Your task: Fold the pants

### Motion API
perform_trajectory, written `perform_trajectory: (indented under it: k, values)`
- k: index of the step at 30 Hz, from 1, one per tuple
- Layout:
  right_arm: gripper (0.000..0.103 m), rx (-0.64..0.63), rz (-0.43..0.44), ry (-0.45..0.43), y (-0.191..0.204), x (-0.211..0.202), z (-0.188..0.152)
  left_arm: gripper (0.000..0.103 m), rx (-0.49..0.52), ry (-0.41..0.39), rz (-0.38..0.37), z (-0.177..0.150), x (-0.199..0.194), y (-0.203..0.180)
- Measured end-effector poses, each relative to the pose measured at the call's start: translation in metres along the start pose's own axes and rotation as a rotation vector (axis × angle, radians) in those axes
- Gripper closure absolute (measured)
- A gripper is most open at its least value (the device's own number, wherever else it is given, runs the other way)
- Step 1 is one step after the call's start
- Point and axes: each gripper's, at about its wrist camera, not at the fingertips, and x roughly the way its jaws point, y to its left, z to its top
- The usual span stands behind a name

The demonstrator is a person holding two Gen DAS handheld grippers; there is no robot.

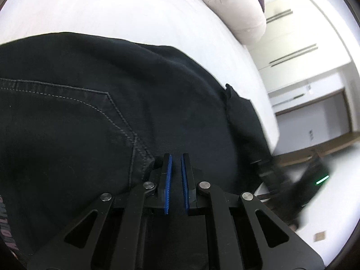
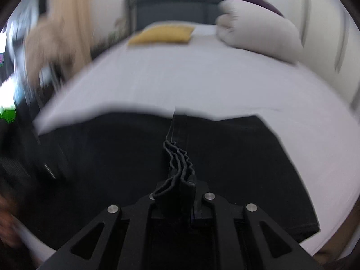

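Two grippers work over the black pants [image 1: 94, 103] on the white bed [image 2: 180, 78]. Right gripper [image 2: 180, 184] fingers pinch bunched pants edge. Left gripper [image 1: 176, 157] fingers sit nearly together, holding nothing, above the pants.

The left gripper [image 1: 176, 157] points steeply downward, its blue-padded fingers [image 1: 168, 180] drawn almost together with only a thin empty slit between them. The right gripper [image 2: 177, 184] also tilts downward, its fingers clamped on a bunched fold of the black pants [image 2: 180, 164] rising between them.
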Motion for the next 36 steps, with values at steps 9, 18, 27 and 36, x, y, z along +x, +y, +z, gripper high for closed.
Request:
perform_trajectory:
  k: [9,18,27,36]
  values:
    - [0.093,-0.186,-0.122,-0.057,0.028,-0.004,-0.02,0.024,-0.11,-0.009,-0.121,0.017,0.003,-0.011]
    - [0.093,-0.362,-0.141,-0.183,0.083,-0.053,-0.026,0.018,-0.162,0.163,-0.214,0.037,0.037,-0.019]
    - [0.093,-0.489,-0.109,-0.214,0.133,-0.06,-0.032,0.083,-0.124,0.224,-0.147,0.054,0.038,-0.007]
    - [0.093,-0.586,-0.083,-0.203,0.165,-0.056,-0.037,0.096,-0.013,0.183,-0.062,0.06,0.016,-0.013]
